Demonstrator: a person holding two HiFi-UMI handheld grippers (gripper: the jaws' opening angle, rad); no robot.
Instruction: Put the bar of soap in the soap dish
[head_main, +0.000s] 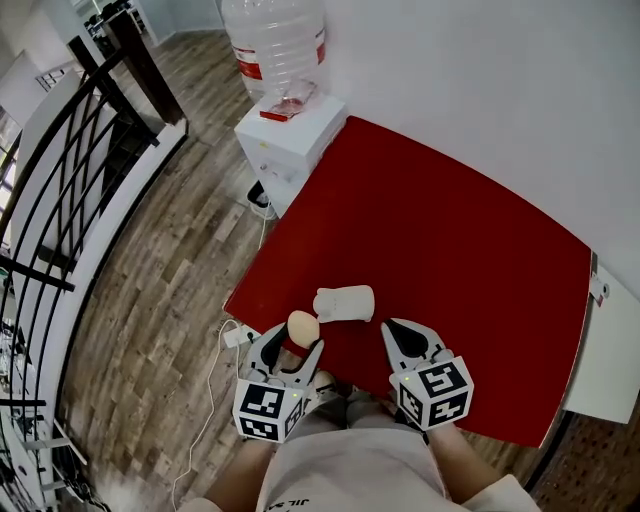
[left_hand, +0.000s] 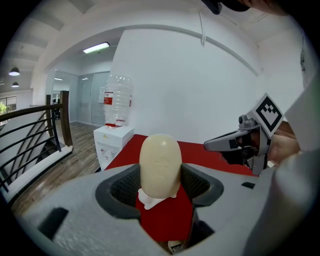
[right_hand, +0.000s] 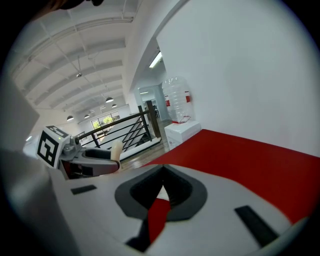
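A cream, oval bar of soap (head_main: 303, 325) (left_hand: 160, 165) stands upright between the jaws of my left gripper (head_main: 298, 340) (left_hand: 160, 186), which is shut on it above the near left corner of the red table (head_main: 440, 230). The white soap dish (head_main: 345, 303) lies on the table just beyond and to the right of the soap; a bit of it shows under the soap in the left gripper view. My right gripper (head_main: 396, 328) (right_hand: 162, 182) hovers to the right of the dish, shut, with nothing in it.
A white water dispenser (head_main: 290, 130) carrying a clear bottle (head_main: 275, 40) stands off the table's far left corner. A black stair railing (head_main: 60, 200) runs along the left. A white cable (head_main: 215, 400) lies on the wooden floor. A white wall backs the table.
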